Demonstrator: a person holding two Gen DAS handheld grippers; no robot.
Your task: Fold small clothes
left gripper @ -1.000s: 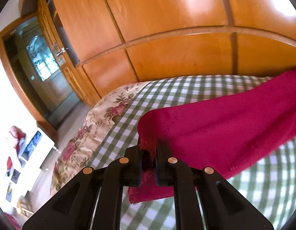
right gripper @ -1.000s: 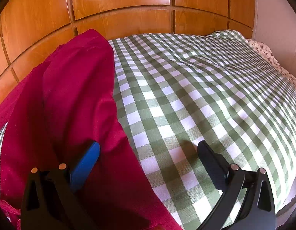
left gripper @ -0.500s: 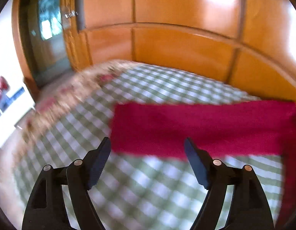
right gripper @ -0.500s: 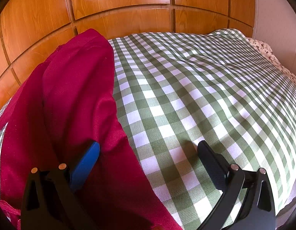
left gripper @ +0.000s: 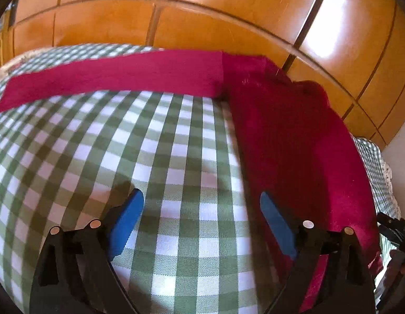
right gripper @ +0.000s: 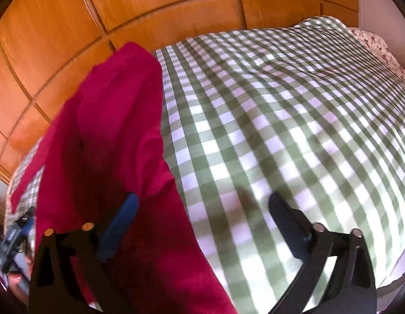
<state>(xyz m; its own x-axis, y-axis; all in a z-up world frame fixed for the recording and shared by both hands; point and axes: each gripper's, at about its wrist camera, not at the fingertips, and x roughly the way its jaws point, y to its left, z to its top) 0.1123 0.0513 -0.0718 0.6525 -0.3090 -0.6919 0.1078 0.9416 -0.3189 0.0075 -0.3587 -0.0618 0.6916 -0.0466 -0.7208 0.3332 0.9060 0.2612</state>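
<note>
A crimson long-sleeved garment (left gripper: 294, 144) lies on the green checked bedspread (left gripper: 163, 151). Its body runs down the right side of the left wrist view, and one sleeve (left gripper: 110, 78) stretches flat to the left. My left gripper (left gripper: 202, 209) hovers over bare bedspread just left of the body. Its jaws are opening, with nothing between them. In the right wrist view the garment (right gripper: 110, 130) fills the left side. My right gripper (right gripper: 202, 209) straddles its right edge with the jaws closing. Cloth lies under the left finger (right gripper: 121, 217), but the pads do not press it.
Glossy wooden wardrobe panels (left gripper: 202, 13) rise right behind the bed. A floral sheet (right gripper: 372, 41) shows at the far right corner, beside a pale wall. The other gripper shows at each view's edge, the right gripper (left gripper: 393, 230) and the left gripper (right gripper: 14, 235). Open checked bedspread (right gripper: 281, 104) spreads to the right.
My left gripper let go of the sleeve's cuff, opened wide and swung right toward the garment's body. The sleeve now lies stretched flat. My right gripper shifted slightly and its jaws narrowed a little.
</note>
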